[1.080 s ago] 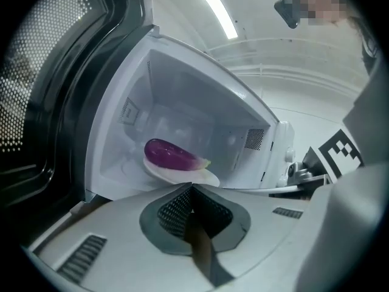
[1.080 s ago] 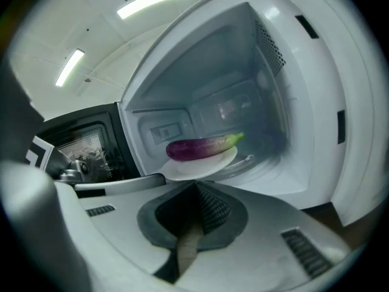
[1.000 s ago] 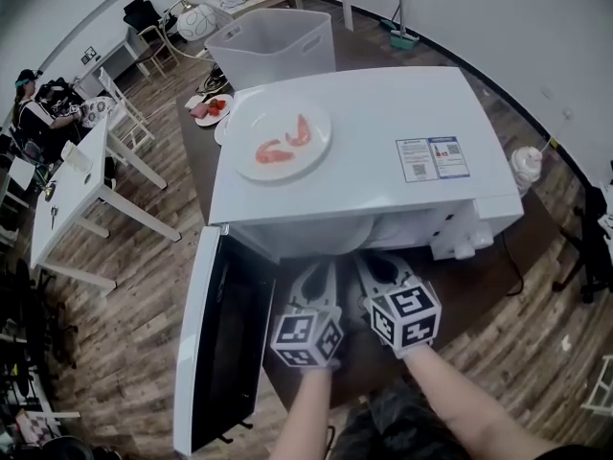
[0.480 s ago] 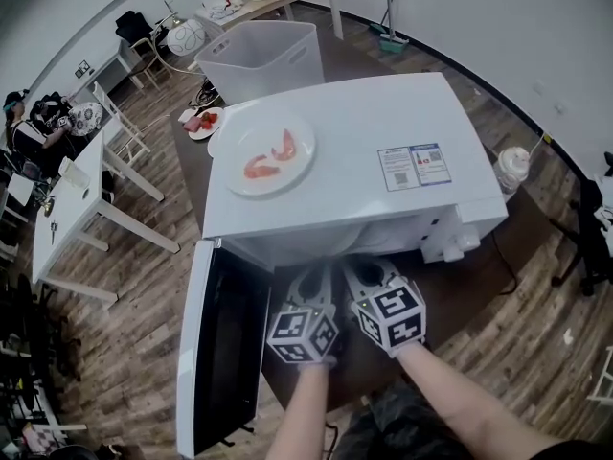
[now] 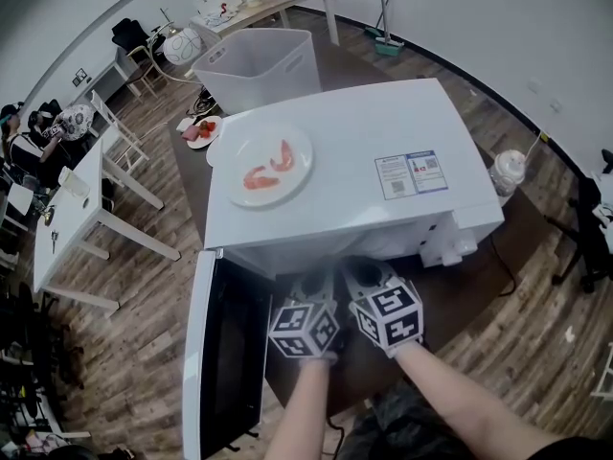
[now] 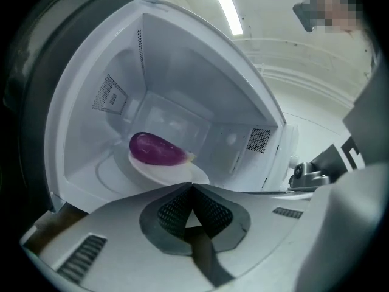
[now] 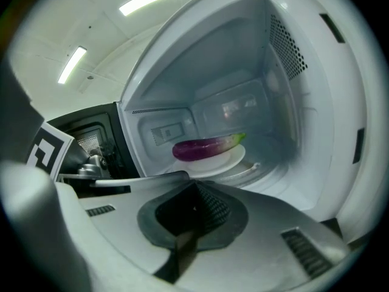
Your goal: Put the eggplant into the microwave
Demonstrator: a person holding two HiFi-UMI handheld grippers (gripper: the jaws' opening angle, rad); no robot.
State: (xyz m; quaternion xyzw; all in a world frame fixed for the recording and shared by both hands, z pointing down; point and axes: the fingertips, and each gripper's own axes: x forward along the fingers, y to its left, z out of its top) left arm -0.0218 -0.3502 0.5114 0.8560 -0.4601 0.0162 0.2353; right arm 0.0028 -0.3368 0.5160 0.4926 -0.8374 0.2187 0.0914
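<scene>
Eggplant (image 6: 157, 149) on plate (image 6: 173, 174) in microwave (image 5: 364, 151); left tongs (image 6: 192, 186), right tongs (image 7: 194, 184) empty, unmoved

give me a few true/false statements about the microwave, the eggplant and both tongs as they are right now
1. The eggplant lies on a white plate inside the microwave. True.
2. The microwave door is shut. False: the door stands swung open on the left.
3. The left tongs grip the eggplant. False: the left tongs are shut on nothing, in front of the opening and apart from the eggplant.
4. A plate with red food sits on top of the microwave. True.
5. The right tongs are spread wide. False: the right tongs are shut and empty.
</scene>
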